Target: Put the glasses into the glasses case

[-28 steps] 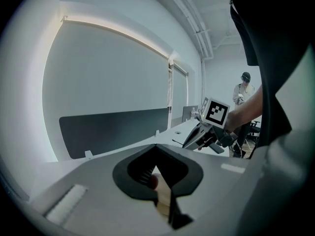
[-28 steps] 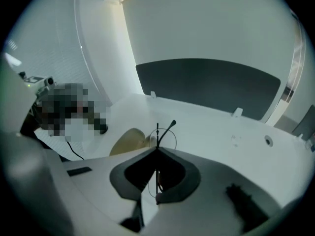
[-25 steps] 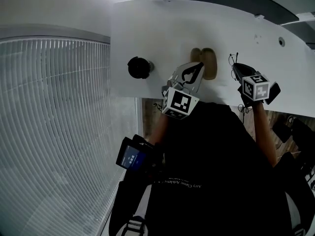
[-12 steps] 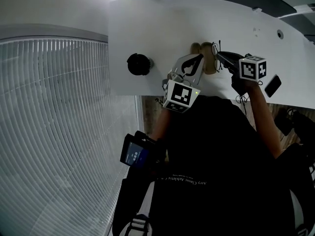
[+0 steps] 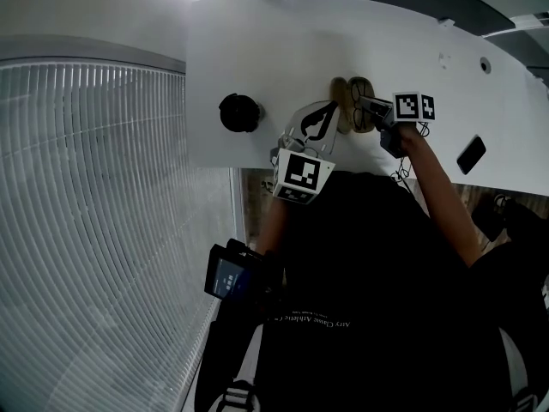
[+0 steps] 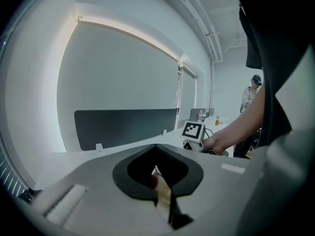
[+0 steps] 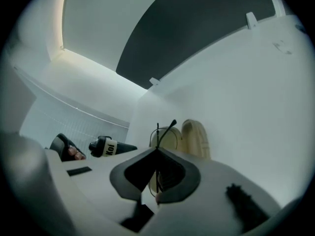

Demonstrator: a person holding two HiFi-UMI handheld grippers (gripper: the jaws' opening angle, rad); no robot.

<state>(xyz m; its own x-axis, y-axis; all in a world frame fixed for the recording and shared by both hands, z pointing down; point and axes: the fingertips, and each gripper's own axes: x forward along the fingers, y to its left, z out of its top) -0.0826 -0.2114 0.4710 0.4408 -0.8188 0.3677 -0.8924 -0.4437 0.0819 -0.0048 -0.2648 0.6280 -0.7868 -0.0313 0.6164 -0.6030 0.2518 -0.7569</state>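
Observation:
The tan glasses case [image 5: 343,92] lies open near the table's front edge. In the right gripper view its two halves [image 7: 194,136] show just past my jaws. My right gripper [image 5: 364,106] is shut on the thin black glasses [image 7: 158,132] and holds them right over the case, with the temple tips sticking up. My left gripper [image 5: 336,115] is at the case's left side, shut on a tan edge of the case [image 6: 162,195]. The right gripper's marker cube [image 6: 193,130] and the hand behind it show in the left gripper view.
A round black object [image 5: 238,112] sits on the white table [image 5: 283,50] to the left of the case. A black phone [image 5: 472,154] lies at the right. A person [image 6: 252,95] stands far off in the room.
My right gripper has swung left and down with the glasses, from right of the case to over it, and has rolled. The left gripper has shifted slightly and stays on the case.

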